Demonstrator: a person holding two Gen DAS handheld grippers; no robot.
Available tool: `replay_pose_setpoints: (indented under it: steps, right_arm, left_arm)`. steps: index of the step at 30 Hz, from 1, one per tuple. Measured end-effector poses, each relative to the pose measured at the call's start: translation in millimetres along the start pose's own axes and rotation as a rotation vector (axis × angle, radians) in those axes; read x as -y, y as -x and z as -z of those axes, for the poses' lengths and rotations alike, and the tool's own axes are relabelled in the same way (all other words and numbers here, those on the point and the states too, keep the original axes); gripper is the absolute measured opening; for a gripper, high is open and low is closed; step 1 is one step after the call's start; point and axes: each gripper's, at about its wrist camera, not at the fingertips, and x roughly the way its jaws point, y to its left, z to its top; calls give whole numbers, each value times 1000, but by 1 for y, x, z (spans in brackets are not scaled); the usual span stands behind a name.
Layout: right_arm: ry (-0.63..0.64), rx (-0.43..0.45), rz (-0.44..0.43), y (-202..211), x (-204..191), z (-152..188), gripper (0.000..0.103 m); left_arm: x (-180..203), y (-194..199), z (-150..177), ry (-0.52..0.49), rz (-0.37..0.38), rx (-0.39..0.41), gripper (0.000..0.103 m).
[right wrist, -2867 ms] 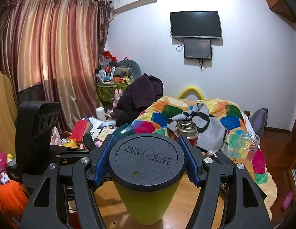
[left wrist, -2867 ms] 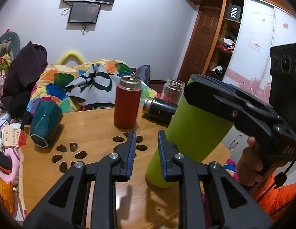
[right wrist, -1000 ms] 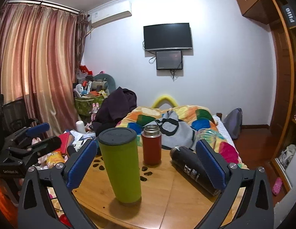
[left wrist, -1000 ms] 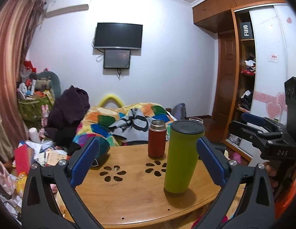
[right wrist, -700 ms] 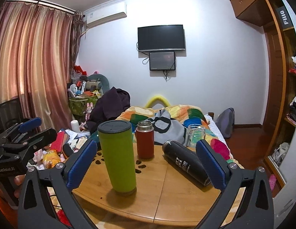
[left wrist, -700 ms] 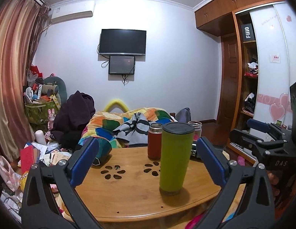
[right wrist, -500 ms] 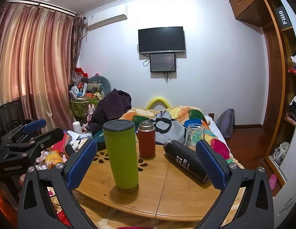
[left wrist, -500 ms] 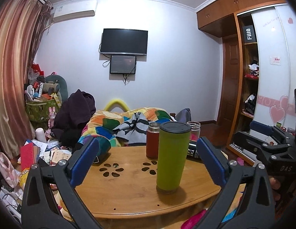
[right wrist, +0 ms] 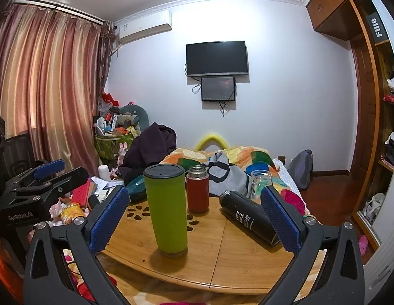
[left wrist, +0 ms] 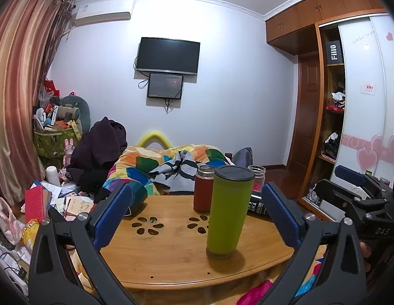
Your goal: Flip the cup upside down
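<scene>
Green cup (right wrist: 169, 211) standing on table (right wrist: 235, 259), right claw (right wrist: 194, 221) spread, apparently clear.

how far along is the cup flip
Looks done: the green cup stands free on the wooden table, wide dark end up, narrow end down. Nothing is in hand: the left hand-held gripper and right hand-held gripper are both open and back from it. Seemingly nothing left.

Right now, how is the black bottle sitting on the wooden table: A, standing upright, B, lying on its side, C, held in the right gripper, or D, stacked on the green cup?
B: the black bottle lies on its side on the table, right of the upright green cup, with both grippers open and away from it.
</scene>
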Motion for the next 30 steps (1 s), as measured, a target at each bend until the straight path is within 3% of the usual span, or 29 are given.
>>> replay_pose_setpoints:
  steps: [30]
  right_arm:
    - [-13, 2, -3, 2, 1, 0, 103]
  left_arm:
    - [1, -1, 0, -23, -3, -3, 103]
